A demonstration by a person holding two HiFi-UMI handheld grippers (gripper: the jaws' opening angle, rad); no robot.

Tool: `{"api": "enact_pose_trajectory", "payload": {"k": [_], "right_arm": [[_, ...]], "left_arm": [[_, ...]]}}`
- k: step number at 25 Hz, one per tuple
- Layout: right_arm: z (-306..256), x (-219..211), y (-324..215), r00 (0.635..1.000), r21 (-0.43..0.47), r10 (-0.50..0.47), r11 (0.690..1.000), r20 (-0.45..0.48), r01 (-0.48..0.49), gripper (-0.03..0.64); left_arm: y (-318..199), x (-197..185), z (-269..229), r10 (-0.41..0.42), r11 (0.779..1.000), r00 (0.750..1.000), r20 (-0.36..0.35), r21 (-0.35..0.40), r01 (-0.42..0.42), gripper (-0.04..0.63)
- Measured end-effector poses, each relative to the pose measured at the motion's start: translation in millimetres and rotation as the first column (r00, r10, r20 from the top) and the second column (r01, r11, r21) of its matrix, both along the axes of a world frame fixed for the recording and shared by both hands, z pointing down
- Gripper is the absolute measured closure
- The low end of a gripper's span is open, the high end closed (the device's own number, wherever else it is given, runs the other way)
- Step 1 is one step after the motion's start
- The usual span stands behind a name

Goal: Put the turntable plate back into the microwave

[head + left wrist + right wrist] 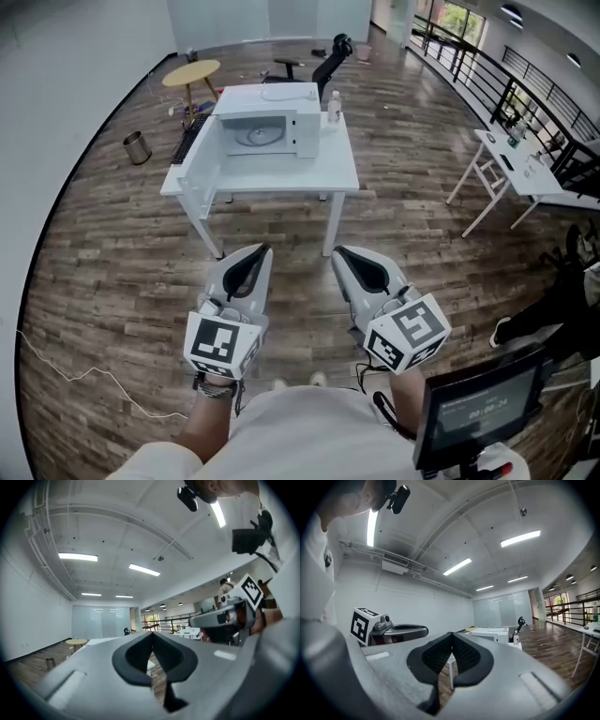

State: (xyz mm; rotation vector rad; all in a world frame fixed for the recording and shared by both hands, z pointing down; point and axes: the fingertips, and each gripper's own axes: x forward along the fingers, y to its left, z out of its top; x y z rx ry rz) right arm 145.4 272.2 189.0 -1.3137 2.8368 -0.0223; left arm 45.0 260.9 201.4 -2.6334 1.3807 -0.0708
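microwave [305,131]: white | table [281,183]: white | floor [122,272]: brown planks | round stool [190,72]: yellow

Head view: from high up, facing forward and steeply down; the microwave [267,131] on the white worktop [281,183] lies well ahead, far off.
Left claw view: rides the left claw [151,633], level along its jaws.
Right claw view: rides the right claw [451,634], level, microwave distant beyond its tips.
Shared: head and right claw views both hold the microwave; each claw view catches the other claw beside it.
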Motion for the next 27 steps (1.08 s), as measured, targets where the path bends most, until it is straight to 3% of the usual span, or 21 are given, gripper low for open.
{"api": "enact_pose_trajectory", "payload": {"k": [5,14,27], "right_arm": [[-1.3,-8.5,-7.1,1.000,0.003,0.006,1.000,-0.016,-0.006,0.615],[7.6,-26.1,-11.8,1.000,-0.004,-0.009,1.000,-0.022,0.009,0.615],[3.4,-26.3,-13.6,1.000,0.010,0.004,1.000,-0.010,-0.004,0.615]], "left_arm": [[-4.6,-2.6,2.6,0.019,1.000,1.000,0.018,-0.006,-0.019,0.591],[-12.8,-36.5,9.3,-0.038,0.999,0.999,0.023,-0.024,0.039,0.591],[-14.2,-38.4,17.6,-0.036,0.998,0.999,0.037,-0.044,0.038,0.591]]}}
